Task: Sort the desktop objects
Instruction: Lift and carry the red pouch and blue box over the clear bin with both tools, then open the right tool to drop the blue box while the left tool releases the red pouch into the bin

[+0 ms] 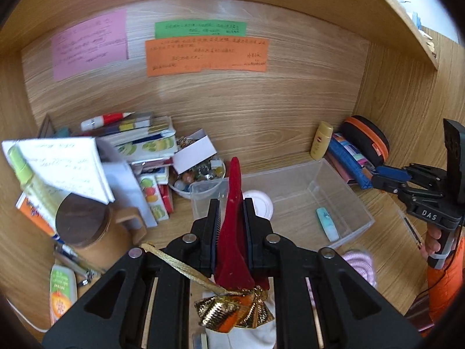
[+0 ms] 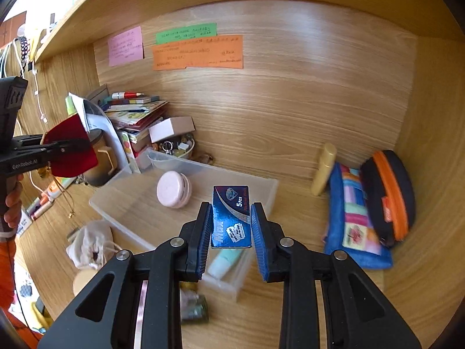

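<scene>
The left gripper (image 1: 231,221) has its fingers (image 1: 209,226) pressed onto a red velvet pouch (image 1: 232,232), which stands on edge between them, with a gold cord (image 1: 180,264) and gold foil ornament (image 1: 232,311) hanging at its near end. From the right wrist view the same pouch (image 2: 71,148) is seen held above the left side of the bench (image 2: 290,305), well clear of the surface.

The right gripper (image 2: 231,224) pinches a small blue blade box (image 2: 231,218) marked "5 Pcs" between its blue-padded fingers (image 2: 203,232), holding it over the right end of a clear plastic tray (image 2: 270,186). In the left wrist view that gripper (image 1: 377,174) reaches in from the right edge with the blue box (image 1: 391,173) at its tip.

The tray (image 1: 363,218) sits in the middle of the bench, near the back wall. Inside it lie a round pink case (image 2: 173,189) toward the left and a pale teal tube (image 1: 327,224) at the near right corner.

At the back left corner are a stack of books (image 1: 145,139), a white box (image 1: 194,151), a bowl of trinkets (image 1: 200,174) and a lidded brown mug (image 1: 87,226). At the back right corner stand a yellow bottle (image 2: 324,168), a blue patchwork pouch (image 2: 354,221) and a black case with an orange zip (image 2: 389,197), leaning together. A white drawstring bag (image 2: 90,244) lies near the tray's near left corner. 3 paper notes, pink (image 2: 125,46), green (image 2: 186,33) and orange (image 2: 197,52), are stuck on the back wall.
</scene>
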A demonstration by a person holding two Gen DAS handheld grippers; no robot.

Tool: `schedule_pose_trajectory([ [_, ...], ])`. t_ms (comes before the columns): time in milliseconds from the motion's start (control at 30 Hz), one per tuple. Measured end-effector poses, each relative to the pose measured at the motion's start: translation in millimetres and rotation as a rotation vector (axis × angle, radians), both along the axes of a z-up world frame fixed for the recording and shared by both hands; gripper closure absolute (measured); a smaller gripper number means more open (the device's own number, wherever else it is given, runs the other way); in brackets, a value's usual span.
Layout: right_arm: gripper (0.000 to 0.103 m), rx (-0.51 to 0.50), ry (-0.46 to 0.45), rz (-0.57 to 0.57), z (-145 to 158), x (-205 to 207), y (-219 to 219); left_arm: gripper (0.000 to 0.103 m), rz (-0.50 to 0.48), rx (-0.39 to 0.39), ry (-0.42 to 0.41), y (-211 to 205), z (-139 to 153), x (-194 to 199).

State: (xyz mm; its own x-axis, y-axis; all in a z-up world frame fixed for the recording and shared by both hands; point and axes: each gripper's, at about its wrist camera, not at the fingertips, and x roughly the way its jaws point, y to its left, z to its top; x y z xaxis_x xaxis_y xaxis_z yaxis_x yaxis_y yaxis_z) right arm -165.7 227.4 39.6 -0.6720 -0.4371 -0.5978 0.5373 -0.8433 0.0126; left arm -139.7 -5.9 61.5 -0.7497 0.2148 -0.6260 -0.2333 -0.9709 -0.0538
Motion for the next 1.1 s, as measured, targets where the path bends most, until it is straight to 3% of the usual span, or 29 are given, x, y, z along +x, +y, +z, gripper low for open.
schedule_pose_trajectory([
  [300, 0.078, 0.034, -0.059, 0.047, -16, -33, -24, 0.089, -0.028, -0.013, -0.019, 14, -8, -33],
  [533, 0.078, 0.087, -0.118, 0.063, -33, -54, -36, 0.089, -0.052, -0.031, -0.099, 20, -37, -60],
  [1100, 0.078, 0.236, -0.218, 0.111, -75, -77, -64, 0.089, -0.098, -0.129, -0.224, 37, -87, -79],
])
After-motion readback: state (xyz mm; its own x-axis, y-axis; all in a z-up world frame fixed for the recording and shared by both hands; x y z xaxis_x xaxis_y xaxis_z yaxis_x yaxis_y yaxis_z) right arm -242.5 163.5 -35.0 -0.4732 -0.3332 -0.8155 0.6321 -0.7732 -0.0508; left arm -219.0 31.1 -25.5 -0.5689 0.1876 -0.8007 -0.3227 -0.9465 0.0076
